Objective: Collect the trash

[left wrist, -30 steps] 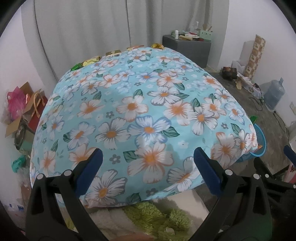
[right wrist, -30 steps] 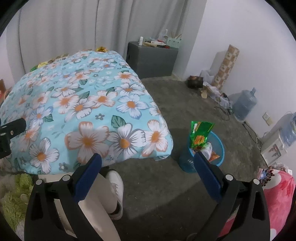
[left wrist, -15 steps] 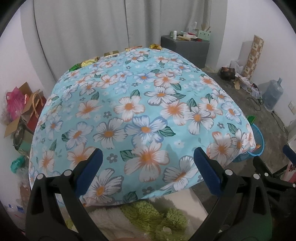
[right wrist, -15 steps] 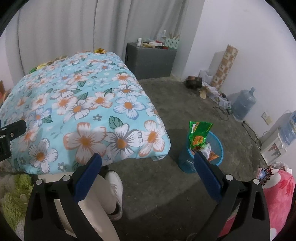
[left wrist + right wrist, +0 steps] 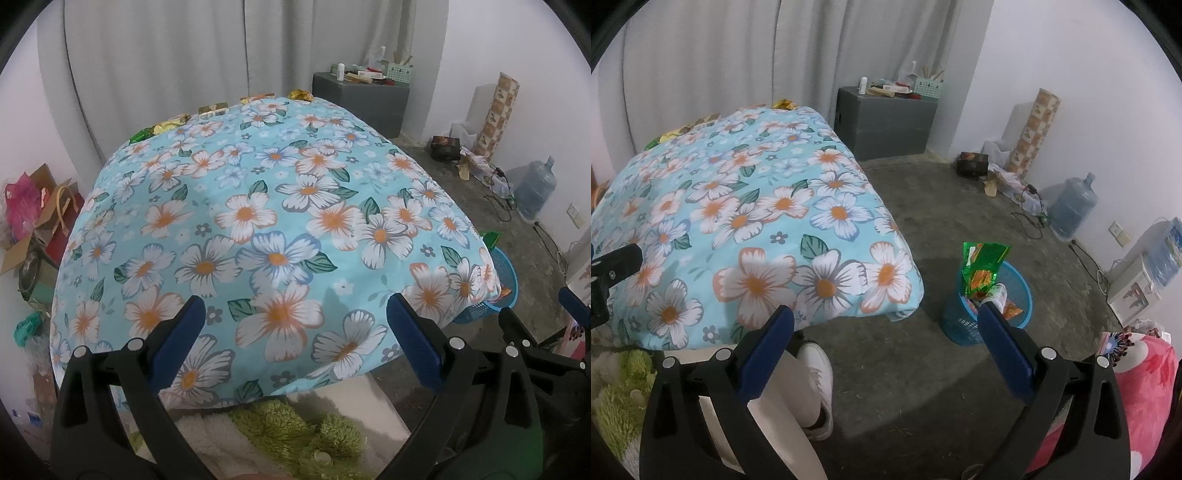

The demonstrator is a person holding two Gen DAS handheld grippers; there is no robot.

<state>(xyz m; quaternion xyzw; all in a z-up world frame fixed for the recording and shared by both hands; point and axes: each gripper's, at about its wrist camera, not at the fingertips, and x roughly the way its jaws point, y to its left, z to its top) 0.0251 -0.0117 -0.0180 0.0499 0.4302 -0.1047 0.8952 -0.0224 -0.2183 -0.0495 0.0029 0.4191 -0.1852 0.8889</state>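
The round blue plastic mesh basket (image 5: pixel 504 273) is half hidden behind the flower-printed blue cloth (image 5: pixel 280 229). Shiny gold and green wrappers (image 5: pixel 166 125) at the cloth's far edge are too small to identify. The small items (image 5: pixel 905 86) on the dark grey cabinet (image 5: pixel 886 122) blur together.

A flowered cloth (image 5: pixel 280 229) is covering the desk, with a grey cabinet (image 5: pixel 886 122) standing beyond its far corner, a water jug (image 5: pixel 1071 208) sitting well off to its right by the wall, and cardboard boxes (image 5: pixel 33 221) piling up at its left.
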